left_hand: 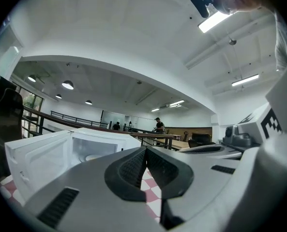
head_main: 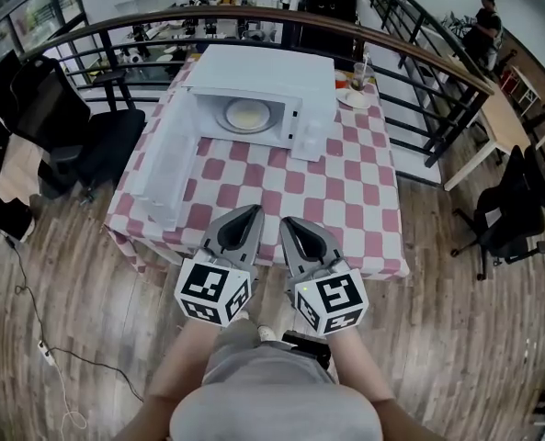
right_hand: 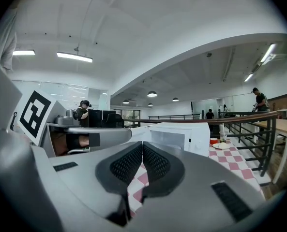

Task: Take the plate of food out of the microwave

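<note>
A white microwave [head_main: 272,85] stands at the far end of a red-and-white checkered table [head_main: 346,200], its door [head_main: 166,168] swung wide open to the left. Inside it lies a pale plate of food [head_main: 247,115]. Both grippers hover side by side over the table's near edge, well short of the microwave. My left gripper [head_main: 253,212] is shut with nothing in it, and my right gripper [head_main: 287,221] is shut and empty too. In the left gripper view the open microwave [left_hand: 61,151] and plate of food [left_hand: 92,156] show past the left gripper [left_hand: 145,152]. The right gripper [right_hand: 142,147] faces the microwave's [right_hand: 182,135] side.
A second small plate [head_main: 355,98] and a cup [head_main: 358,74] sit at the table's back right corner. A curved railing [head_main: 419,53] runs behind the table. Office chairs stand at left [head_main: 97,141] and right [head_main: 506,219]. A person [head_main: 482,30] stands far back right.
</note>
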`<state>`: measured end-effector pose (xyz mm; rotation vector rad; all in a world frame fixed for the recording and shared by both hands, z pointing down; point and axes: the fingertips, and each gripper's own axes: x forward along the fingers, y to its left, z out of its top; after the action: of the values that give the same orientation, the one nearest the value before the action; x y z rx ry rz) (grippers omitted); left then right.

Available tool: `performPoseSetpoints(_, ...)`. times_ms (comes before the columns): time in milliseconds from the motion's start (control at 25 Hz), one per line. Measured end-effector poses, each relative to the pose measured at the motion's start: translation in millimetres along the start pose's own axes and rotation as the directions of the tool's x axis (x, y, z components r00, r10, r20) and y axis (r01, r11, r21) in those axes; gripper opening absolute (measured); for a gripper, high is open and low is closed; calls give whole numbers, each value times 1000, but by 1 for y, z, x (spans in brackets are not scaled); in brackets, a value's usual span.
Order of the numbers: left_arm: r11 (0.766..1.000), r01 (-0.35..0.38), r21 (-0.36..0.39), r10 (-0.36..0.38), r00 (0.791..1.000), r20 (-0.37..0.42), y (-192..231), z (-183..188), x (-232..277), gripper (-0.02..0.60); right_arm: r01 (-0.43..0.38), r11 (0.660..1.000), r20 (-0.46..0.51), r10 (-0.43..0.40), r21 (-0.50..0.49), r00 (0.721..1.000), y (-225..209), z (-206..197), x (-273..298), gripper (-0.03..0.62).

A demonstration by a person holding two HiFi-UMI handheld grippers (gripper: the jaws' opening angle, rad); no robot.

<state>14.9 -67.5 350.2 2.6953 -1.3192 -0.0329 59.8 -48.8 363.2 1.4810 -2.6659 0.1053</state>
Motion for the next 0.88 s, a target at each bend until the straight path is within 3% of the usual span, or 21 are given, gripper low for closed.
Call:
performPoseSetpoints(280,1000,-24,-15,24,1000,-6,22,-4,23,3,-7,1000,-17,7,6,1000,-19,-4,23,26)
performPoseSetpoints(640,999,16,-30,-17,1000,-12,57,-5,81,3,15,1000,-28,-15,10,1000,-57,-3,72,26)
performPoseSetpoints(880,998,-14,-66,12,999,-39,97,-14,118,5,24,999,-56,-22,27,998,-80,-11,115,26)
